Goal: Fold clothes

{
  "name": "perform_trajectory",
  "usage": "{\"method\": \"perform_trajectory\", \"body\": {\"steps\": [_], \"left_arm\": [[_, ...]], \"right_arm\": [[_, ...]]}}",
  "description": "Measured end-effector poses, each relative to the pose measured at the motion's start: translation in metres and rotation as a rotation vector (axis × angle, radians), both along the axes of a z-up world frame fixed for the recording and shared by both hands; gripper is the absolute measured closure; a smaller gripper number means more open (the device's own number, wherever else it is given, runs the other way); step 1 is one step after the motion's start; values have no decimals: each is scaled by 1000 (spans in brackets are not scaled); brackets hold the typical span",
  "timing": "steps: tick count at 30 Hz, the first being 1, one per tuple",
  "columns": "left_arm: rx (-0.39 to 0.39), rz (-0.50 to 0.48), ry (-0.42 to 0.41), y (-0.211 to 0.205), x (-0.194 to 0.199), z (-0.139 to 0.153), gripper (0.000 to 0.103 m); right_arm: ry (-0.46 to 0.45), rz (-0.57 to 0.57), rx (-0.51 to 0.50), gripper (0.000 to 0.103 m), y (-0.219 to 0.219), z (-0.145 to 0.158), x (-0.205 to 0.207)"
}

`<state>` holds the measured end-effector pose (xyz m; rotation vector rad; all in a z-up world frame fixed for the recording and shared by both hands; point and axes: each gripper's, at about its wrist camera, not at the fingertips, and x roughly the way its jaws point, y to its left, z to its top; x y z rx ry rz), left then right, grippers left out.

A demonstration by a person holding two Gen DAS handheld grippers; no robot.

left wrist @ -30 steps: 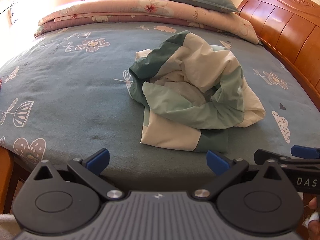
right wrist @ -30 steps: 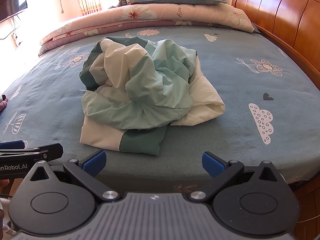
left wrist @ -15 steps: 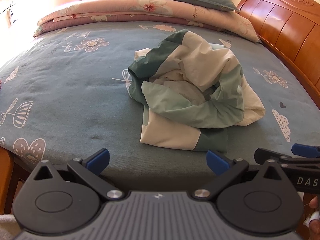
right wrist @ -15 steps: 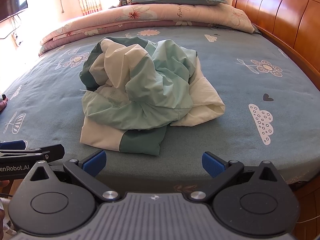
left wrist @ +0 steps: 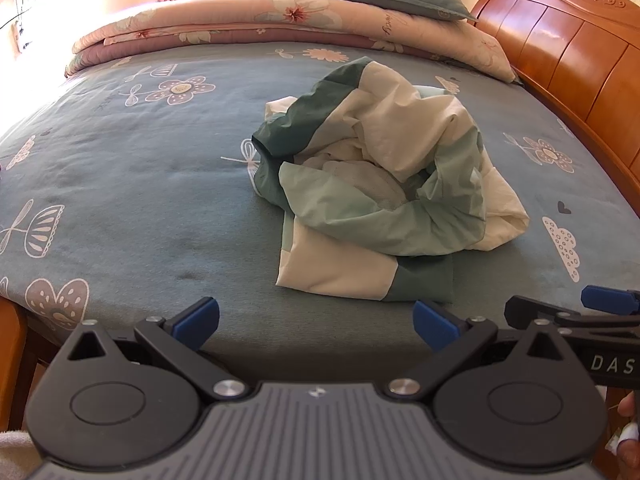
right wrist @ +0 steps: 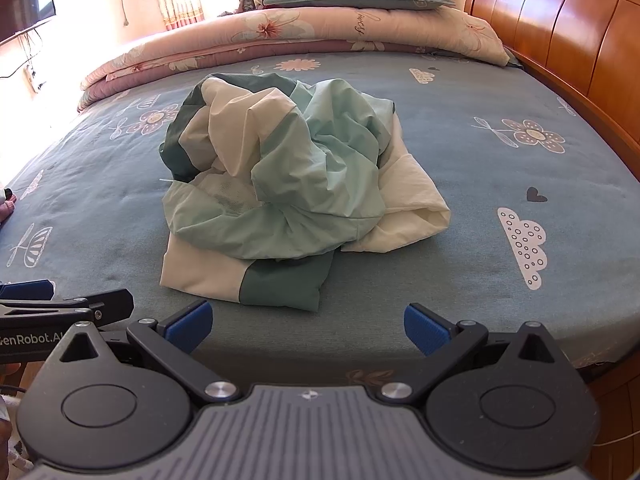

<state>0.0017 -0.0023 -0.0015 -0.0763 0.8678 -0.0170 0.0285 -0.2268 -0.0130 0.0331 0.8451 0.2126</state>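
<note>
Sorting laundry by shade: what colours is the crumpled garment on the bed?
The garment is colour-blocked: dark green, pale mint and cream panels, clearest in the right wrist view.

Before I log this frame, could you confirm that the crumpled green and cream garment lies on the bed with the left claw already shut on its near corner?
Not quite. The garment does lie crumpled on the bed, but the left claw is open and short of it, touching no cloth, as the left wrist view shows. The right claw is open too.

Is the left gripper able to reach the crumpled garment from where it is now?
Probably yes: the left gripper is open at the bed's near edge, and only bare bedsheet lies between it and the crumpled garment.
</note>
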Motion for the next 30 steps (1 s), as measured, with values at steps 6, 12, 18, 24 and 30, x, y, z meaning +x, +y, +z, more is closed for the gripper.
{"method": "perform_trajectory", "body": {"steps": [6, 12, 18, 24, 30], "left_arm": [[-9, 8, 0, 2, 0, -1, 1], [-11, 13, -2, 2, -2, -1, 1], [-10, 17, -4, 2, -2, -1, 1], [-11, 20, -2, 2, -2, -3, 1], [-11, 20, 3, 1, -1, -5, 1]], "right_arm": [[2, 4, 3, 0, 1, 0, 0], [-2, 7, 4, 0, 2, 0, -2], [-3, 8, 5, 0, 3, 1, -3], [1, 9, 9, 0, 2, 0, -2], [7, 5, 12, 0, 1, -2, -1]]}}
